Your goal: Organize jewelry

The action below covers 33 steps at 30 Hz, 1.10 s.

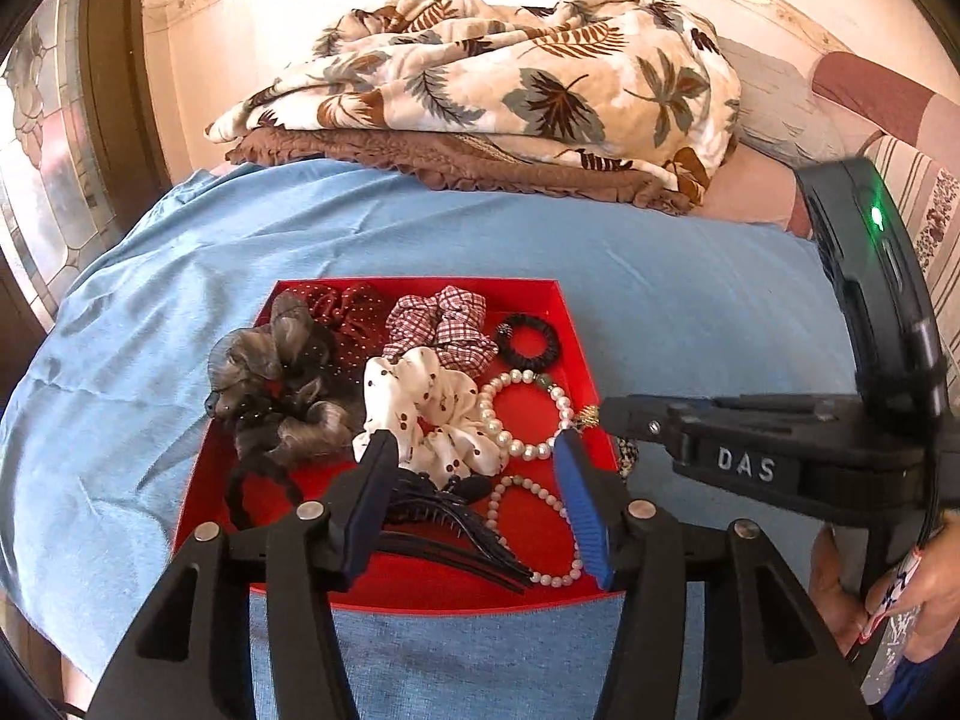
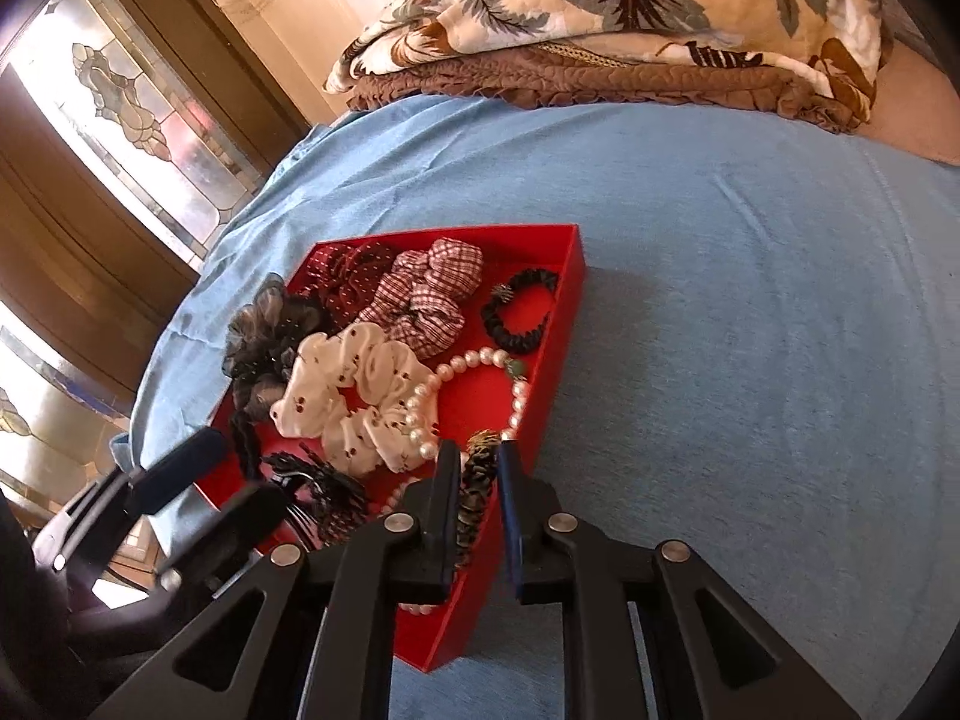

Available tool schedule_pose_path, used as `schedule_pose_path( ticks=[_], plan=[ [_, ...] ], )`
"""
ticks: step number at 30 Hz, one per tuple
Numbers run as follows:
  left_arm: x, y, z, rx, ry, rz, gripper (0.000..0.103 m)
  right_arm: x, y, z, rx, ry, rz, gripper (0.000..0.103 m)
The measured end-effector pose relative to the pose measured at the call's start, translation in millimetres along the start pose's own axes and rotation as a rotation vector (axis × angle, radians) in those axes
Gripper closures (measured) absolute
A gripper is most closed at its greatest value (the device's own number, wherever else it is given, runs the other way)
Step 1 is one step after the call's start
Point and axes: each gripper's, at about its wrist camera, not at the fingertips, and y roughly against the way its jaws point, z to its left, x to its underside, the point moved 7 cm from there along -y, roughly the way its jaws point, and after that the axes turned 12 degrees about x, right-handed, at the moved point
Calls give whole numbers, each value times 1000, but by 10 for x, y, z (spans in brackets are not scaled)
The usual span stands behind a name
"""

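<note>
I am working over a blue bedsheet (image 1: 420,240), with a leaf-print blanket (image 1: 510,78) heaped at the far edge. The red tray (image 1: 576,324) is sitting near me on the sheet, and every accessory I can see is lying inside it or crossing its right wall.

Contents, largest first: a grey scrunchie (image 1: 270,384) is lying at the left, a white cherry-print scrunchie (image 1: 432,414) at centre, a checked scrunchie (image 1: 444,324) and a dotted red scrunchie (image 1: 342,312) along the far wall. A dark claw clip (image 1: 456,516) is lying near the front, a black hair tie (image 1: 528,340) in the far right corner, and two pearl bracelets, one (image 1: 528,414) beyond the other (image 1: 540,534).

The left gripper (image 1: 474,504) is hovering spread wide above the claw clip, holding nothing. The right gripper (image 2: 477,510) is pinching a speckled, gold-tipped piece (image 2: 477,492) at the tray's right wall; I cannot tell exactly what the piece is.

My judgement: the step in hand is settling this piece into the tray. To do it well, I am advising a carry inward past the wall, toward bare red floor beside the far bracelet, before the jaws part. The pearls are sitting just beside the right fingertips, so a slow, straight withdrawal is needed to avoid dragging them. The left gripper ought to be kept clear.
</note>
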Motion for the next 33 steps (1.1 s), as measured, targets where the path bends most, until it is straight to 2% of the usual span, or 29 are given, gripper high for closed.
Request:
schedule_pose_path(
  ticks=[13,19,20,22,24,33],
  plan=[
    [-9,2,97,-22,46,-10,43,74,-19,-57,11,-14,17,88],
    [-17,13,145,-37,60,-18,41,104,7,147,-75,6,27,88],
    [-18,23,160,-40,65,-21,40,99,29,169,-83,6,21,87],
    [-26,37,186,-47,74,-27,39,74,89,164,-92,-3,4,69],
    [-40,53,213,-56,83,-36,37,47,158,123,-88,-22,-19,58],
    [-98,223,351,-143,115,-125,28,93,422,-4,-10,0,-90,55]
  ],
)
